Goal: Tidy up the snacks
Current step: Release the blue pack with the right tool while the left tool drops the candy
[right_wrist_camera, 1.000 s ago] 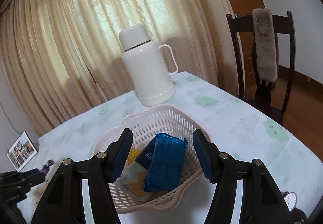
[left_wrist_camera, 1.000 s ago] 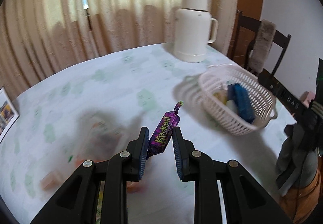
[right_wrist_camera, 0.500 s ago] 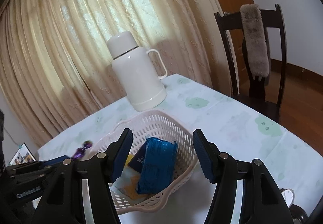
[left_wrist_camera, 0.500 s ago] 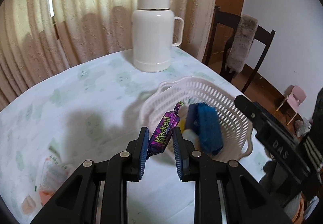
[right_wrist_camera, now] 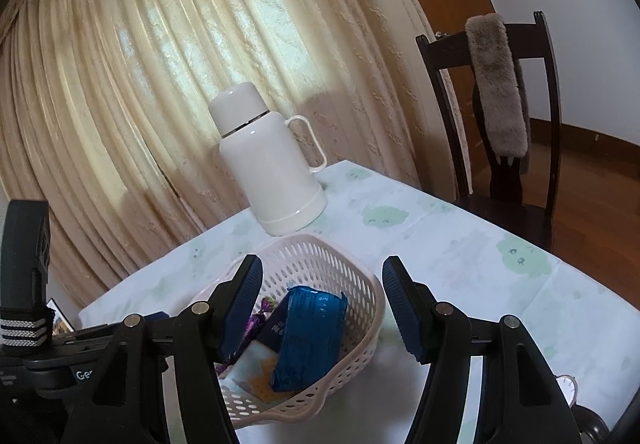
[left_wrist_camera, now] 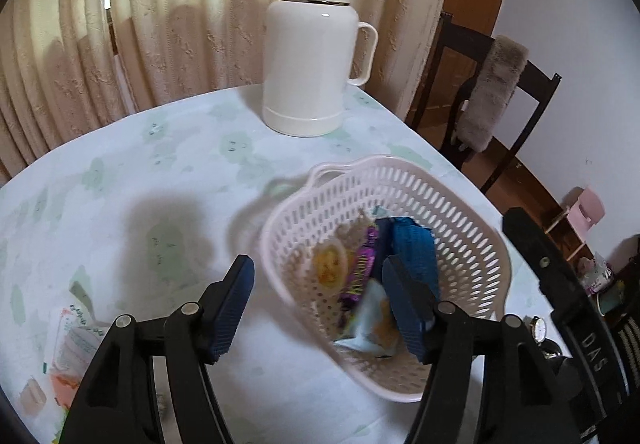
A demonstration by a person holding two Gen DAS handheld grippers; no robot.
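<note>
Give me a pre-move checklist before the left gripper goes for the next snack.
1. Purple candy is clear of the left gripper: ok, it lies in the basket and the fingers are opening with nothing pressed between them.
2. Candy settled in the basket: cannot tell, it looks blurred.
3. Basket upright on the table: ok.
4. Right gripper free: ok, open, nothing between its fingers.
5. Next snack in view: ok, packets lie on the table at lower left in the left wrist view.
6. Thermos out of the way: ok, it stands beyond the basket.
</note>
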